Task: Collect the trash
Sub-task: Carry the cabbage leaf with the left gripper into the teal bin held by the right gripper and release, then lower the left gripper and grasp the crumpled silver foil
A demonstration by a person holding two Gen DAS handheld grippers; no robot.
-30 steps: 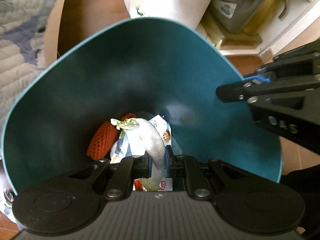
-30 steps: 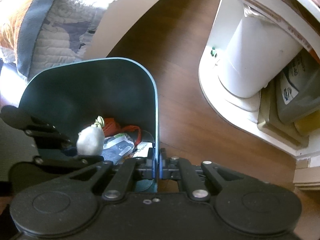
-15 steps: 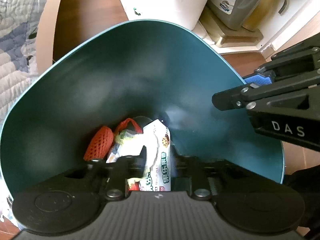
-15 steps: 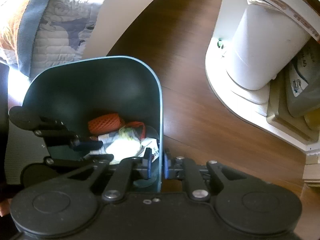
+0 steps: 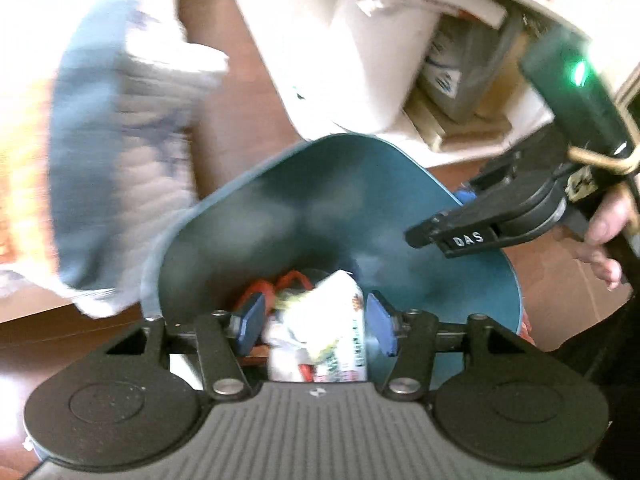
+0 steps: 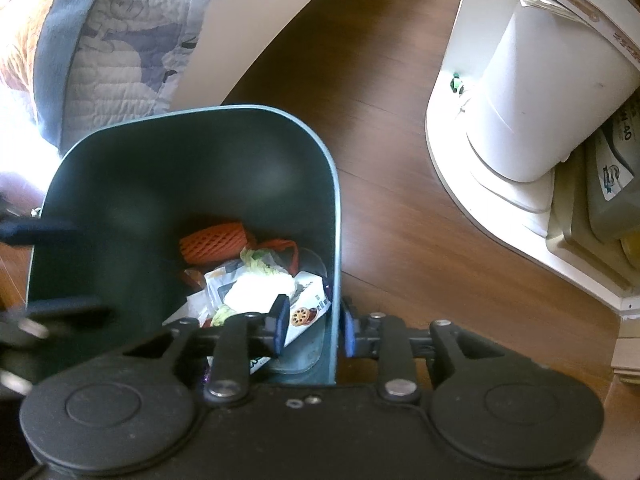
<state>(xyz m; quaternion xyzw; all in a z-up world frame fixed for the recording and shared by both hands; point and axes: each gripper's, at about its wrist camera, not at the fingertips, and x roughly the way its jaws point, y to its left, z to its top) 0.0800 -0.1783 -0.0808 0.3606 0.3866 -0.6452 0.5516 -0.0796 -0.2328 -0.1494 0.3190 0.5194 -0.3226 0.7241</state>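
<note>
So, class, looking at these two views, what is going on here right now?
A person with a gripper in each hand is collecting trash into a teal bin on a wooden floor. The left gripper is above the bin's mouth, jaws opening with nothing between the pads; wrappers and orange foam netting lie inside. The right gripper straddles the bin's wall, jaws opening, pads off it.
</note>
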